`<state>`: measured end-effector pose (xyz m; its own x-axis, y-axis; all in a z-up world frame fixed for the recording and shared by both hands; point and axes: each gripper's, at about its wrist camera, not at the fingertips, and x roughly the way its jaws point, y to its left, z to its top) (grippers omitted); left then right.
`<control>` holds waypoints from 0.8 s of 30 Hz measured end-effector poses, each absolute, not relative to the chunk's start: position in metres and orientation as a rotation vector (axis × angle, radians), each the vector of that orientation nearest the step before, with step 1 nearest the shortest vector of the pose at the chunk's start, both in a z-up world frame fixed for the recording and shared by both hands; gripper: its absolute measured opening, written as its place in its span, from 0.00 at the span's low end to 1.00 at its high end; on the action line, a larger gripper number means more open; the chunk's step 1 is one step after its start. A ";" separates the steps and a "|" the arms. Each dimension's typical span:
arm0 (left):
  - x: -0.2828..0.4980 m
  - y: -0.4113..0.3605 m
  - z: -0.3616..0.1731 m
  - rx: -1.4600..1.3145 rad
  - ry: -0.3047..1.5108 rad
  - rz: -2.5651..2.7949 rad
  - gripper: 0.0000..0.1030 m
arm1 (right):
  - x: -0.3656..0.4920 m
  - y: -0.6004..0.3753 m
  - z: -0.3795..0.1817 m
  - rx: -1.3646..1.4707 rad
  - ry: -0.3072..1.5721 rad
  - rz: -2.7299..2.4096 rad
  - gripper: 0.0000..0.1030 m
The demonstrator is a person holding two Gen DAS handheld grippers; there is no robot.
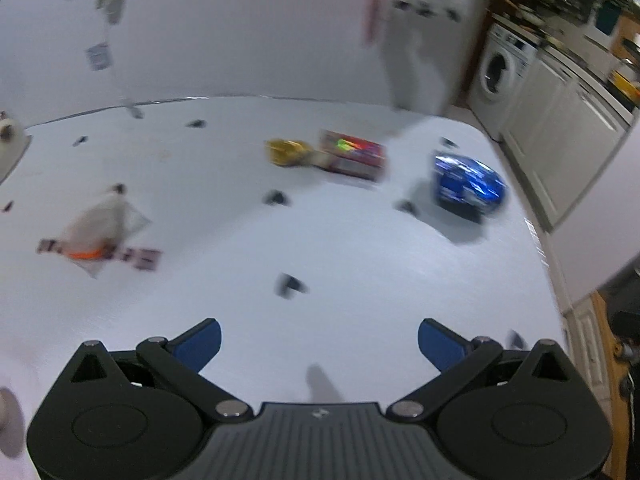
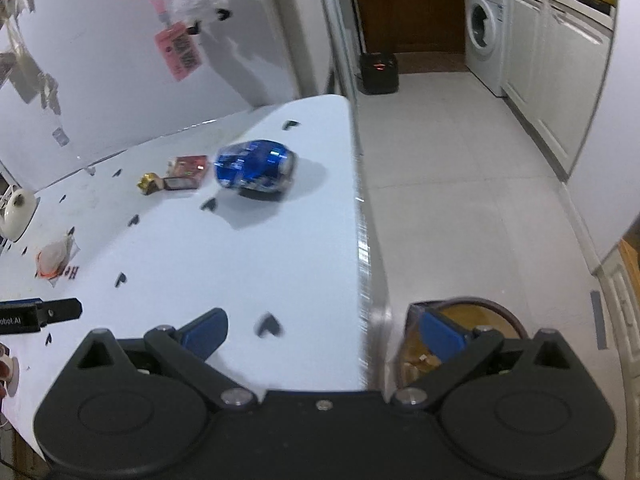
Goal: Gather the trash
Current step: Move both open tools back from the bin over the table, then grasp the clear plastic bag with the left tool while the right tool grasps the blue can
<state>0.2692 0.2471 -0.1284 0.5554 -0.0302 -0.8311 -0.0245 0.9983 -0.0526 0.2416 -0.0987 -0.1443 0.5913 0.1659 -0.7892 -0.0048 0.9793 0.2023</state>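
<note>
Four pieces of trash lie on the white surface (image 1: 360, 264), none of them touched by a claw. In the left wrist view the blue wrapper (image 1: 468, 182) sits at about 2 o'clock near the right edge, the red packet (image 1: 354, 154) at 12 o'clock with the gold wrapper (image 1: 286, 152) just beside it, and a clear wrapper with an orange band (image 1: 100, 232) at 10 o'clock, well apart from the others. Small dark marks dot the surface between them.

The left claw (image 1: 319, 342) hangs above the near part of the surface, fingers spread wide, holding nothing. The right claw (image 2: 322, 334) is likewise spread and empty; it straddles the surface's right edge, with a brown bin (image 2: 472, 320) on the floor below at 5 o'clock in its view. Some scraps seem to lie in the bin, though blur hides what they are.

Judging by this, collection is partly begun at best: all four pieces remain to be picked up and dropped in the bin.
</note>
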 end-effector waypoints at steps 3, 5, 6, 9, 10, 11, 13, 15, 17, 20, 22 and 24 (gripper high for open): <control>0.282 0.282 -0.127 -0.064 0.968 0.038 1.00 | 0.258 -0.076 -0.141 0.174 0.924 0.115 1.00; 0.290 0.304 -0.126 -0.070 0.958 0.069 1.00 | 0.271 -0.061 -0.139 0.165 0.915 0.124 1.00; 0.296 0.315 -0.126 -0.075 0.952 0.090 1.00 | 0.277 -0.055 -0.138 0.162 0.913 0.128 1.00; 0.315 0.344 -0.126 -0.091 0.938 0.147 1.00 | 0.296 -0.039 -0.137 0.157 0.909 0.139 1.00; 0.320 0.352 -0.125 -0.093 0.931 0.163 1.00 | 0.302 -0.034 -0.137 0.161 0.908 0.142 1.00; 0.327 0.362 -0.126 -0.096 0.923 0.184 1.00 | 0.310 -0.029 -0.137 0.164 0.909 0.146 1.00; 0.338 0.377 -0.127 -0.103 0.912 0.222 1.00 | 0.323 -0.020 -0.139 0.155 0.910 0.153 1.00; 0.350 0.394 -0.129 -0.119 0.902 0.266 1.00 | 0.337 -0.011 -0.143 0.132 0.917 0.159 1.00; 0.359 0.410 -0.135 -0.131 0.894 0.304 1.00 | 0.351 -0.005 -0.148 0.118 0.923 0.158 1.00; 0.373 0.435 -0.144 -0.163 0.892 0.361 1.00 | 0.375 -0.001 -0.155 0.110 0.929 0.137 1.00; 0.382 0.447 -0.152 -0.172 0.898 0.399 1.00 | 0.391 0.000 -0.160 0.110 0.934 0.126 1.00; 0.390 0.456 -0.159 -0.160 0.902 0.435 1.00 | 0.405 0.001 -0.164 0.105 0.937 0.113 1.00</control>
